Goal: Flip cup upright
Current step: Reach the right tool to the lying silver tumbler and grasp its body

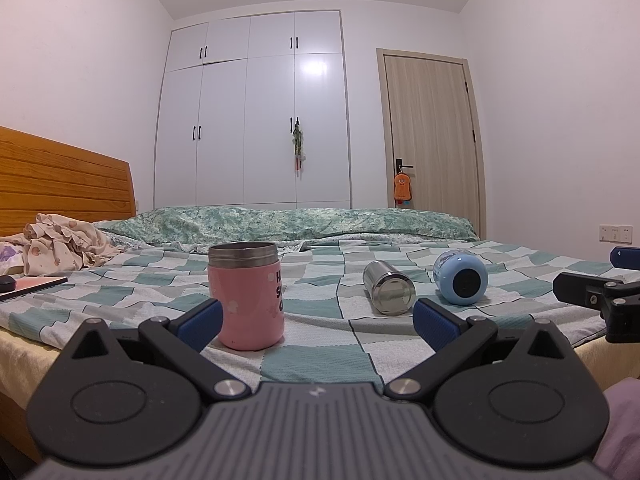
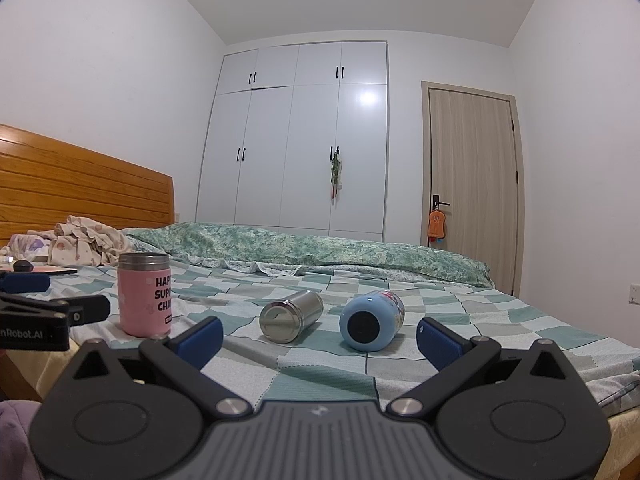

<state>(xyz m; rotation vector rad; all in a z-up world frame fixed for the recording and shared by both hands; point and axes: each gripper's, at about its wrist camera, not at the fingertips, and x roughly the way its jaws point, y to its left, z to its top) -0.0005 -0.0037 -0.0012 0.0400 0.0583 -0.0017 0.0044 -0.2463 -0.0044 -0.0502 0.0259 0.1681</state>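
On the checked green-and-white bed cover (image 2: pixel 320 364), a light blue round-bodied cup (image 2: pixel 370 322) is seen lying on its side, base turned toward the right gripper (image 2: pixel 318 340), long axis running away from it. A steel cylindrical cup (image 2: pixel 290 316) lies likewise just beside it. The pink steel-rimmed cup (image 1: pixel 248 296) stands upright before the left gripper (image 1: pixel 318 322). Both grippers are held apart, empty; the right is judged nearer

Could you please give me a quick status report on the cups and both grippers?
Left gripper open, empty; right gripper open, empty. Pink cup upright; steel cup and blue cup on their sides. Nothing blocking either.
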